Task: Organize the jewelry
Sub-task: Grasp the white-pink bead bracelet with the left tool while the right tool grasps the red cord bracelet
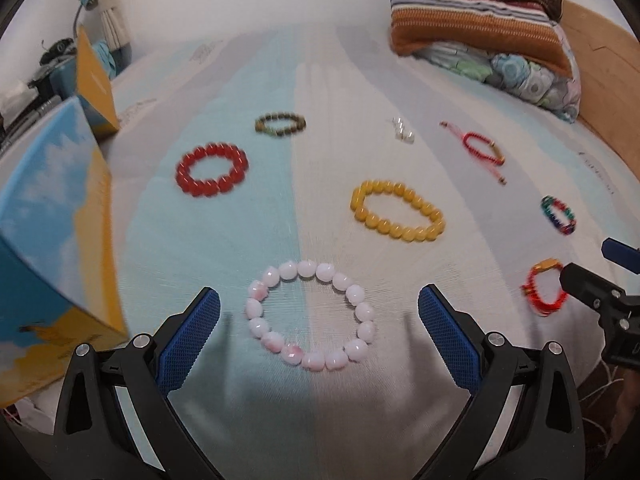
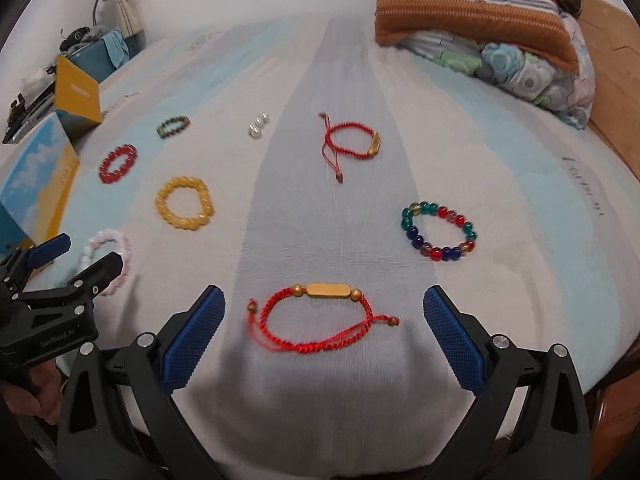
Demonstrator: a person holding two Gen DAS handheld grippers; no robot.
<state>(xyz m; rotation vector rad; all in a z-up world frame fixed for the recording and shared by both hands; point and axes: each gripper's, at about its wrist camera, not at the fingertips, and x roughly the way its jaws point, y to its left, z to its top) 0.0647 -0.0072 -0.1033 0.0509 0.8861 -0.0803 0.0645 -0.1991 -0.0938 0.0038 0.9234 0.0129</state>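
With both sets of fingers spread wide and gripping nothing, the left gripper [image 1: 319, 314] straddles the pink bead bracelet [image 1: 311, 316] near the bed's [image 1: 320, 80] front edge, a blue-yellow box [image 1: 52, 248] close on its left. Right gripper [image 2: 324, 316] straddles the red cord bracelet [image 2: 320, 316]. Only the right view shows the multicolour bracelet [image 2: 439, 231] sharply.

Black left gripper [image 1: 319, 330]; blue textured pads [image 1: 188, 344]; silver screws; bare skin.
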